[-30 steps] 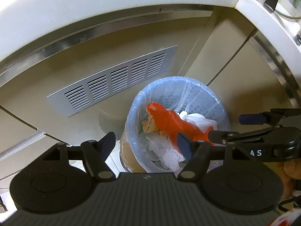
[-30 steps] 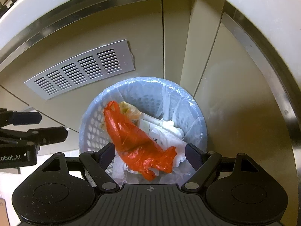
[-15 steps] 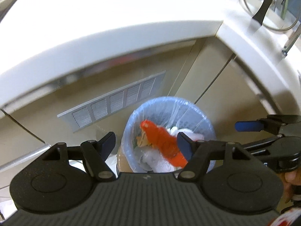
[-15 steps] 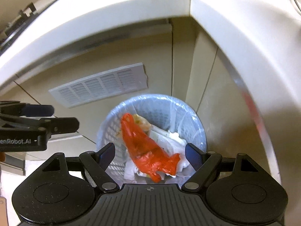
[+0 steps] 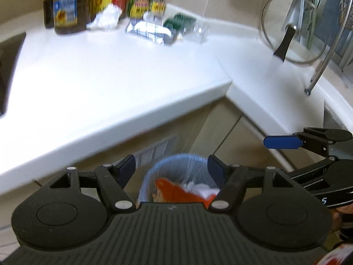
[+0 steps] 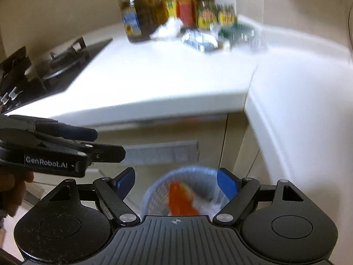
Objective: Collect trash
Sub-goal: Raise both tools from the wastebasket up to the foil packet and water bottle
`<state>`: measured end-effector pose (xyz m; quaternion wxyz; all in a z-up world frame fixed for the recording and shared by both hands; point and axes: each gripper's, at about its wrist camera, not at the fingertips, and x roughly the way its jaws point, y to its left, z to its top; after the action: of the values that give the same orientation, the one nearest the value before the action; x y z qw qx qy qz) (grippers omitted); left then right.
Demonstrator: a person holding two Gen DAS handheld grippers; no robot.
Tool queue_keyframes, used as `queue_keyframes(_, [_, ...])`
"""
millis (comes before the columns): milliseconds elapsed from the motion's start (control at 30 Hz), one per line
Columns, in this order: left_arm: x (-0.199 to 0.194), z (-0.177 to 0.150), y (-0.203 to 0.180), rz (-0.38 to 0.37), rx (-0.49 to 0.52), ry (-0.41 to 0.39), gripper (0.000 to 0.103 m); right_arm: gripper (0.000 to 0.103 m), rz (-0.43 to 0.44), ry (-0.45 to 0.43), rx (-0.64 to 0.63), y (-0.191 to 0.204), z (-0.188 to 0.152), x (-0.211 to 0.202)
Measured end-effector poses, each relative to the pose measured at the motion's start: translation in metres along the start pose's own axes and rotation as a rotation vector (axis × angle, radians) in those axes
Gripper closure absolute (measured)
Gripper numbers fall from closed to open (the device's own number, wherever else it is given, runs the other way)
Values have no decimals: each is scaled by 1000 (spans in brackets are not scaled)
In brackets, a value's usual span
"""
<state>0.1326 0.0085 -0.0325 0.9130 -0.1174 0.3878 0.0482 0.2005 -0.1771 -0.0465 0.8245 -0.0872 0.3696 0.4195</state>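
Both the left gripper (image 5: 171, 167) and right gripper (image 6: 175, 182), jaws apart and empty, hover above a lined bin (image 6: 187, 173) holding an orange bag (image 5: 176, 191); crumpled white paper (image 5: 106, 17) awaits on the counter (image 5: 110, 70), best approached level and pinched centrally.

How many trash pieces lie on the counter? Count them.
3: crumpled paper beside the bottles, silver wrapper to its right, clear plastic container farther right. Blur may hide more.
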Motion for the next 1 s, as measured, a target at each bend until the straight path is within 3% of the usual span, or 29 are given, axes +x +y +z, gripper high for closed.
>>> queue_keyframes(467, [7,76,23,-11,-6,-142,27,22,-143,-157,26,-32,67,-10])
queue_keyframes(700, [35,115,29,64,-122,-179,25,22,-124,-172,4,-80,109,19])
queue_keyframes(1000, [79,160,17,147,-234,-179,23,22,-38,-214,41,-159,168,49])
